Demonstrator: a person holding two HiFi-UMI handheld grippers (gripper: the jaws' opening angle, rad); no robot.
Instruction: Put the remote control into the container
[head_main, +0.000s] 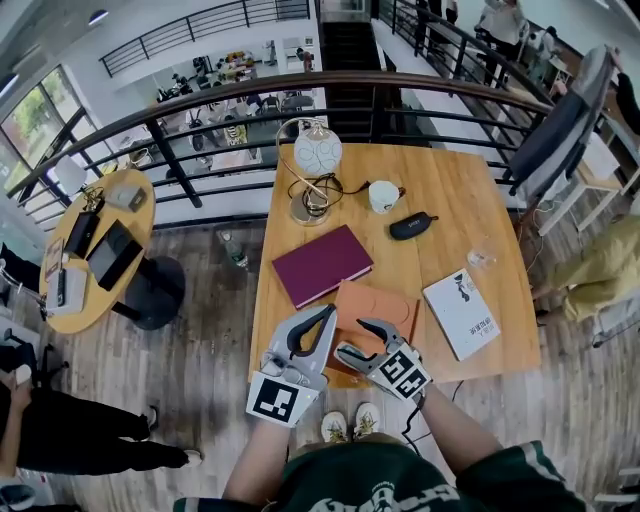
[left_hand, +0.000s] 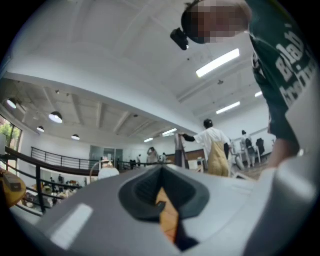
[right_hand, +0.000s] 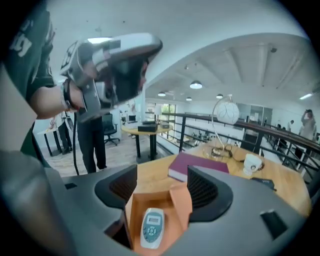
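Note:
A white remote control (right_hand: 151, 227) lies inside the orange cardboard container (right_hand: 181, 200), whose flaps stand open. The container (head_main: 378, 303) sits at the near edge of the wooden table (head_main: 455, 215). In the head view the grippers hide the remote. My right gripper (right_hand: 161, 182) is open and hangs just above the container, holding nothing; its jaws stand on either side of the remote. In the head view that right gripper (head_main: 362, 338) is over the container's near edge. My left gripper (head_main: 324, 314) is shut and empty beside it on the left, and only a thin slit shows at its tip (left_hand: 161, 172).
On the table a maroon book (head_main: 322, 263) lies left of the container and a white book (head_main: 461, 312) to its right. Farther back are a globe lamp (head_main: 316, 155), a white cup (head_main: 383, 196) and a black case (head_main: 412, 226). A railing (head_main: 200, 115) runs behind the table.

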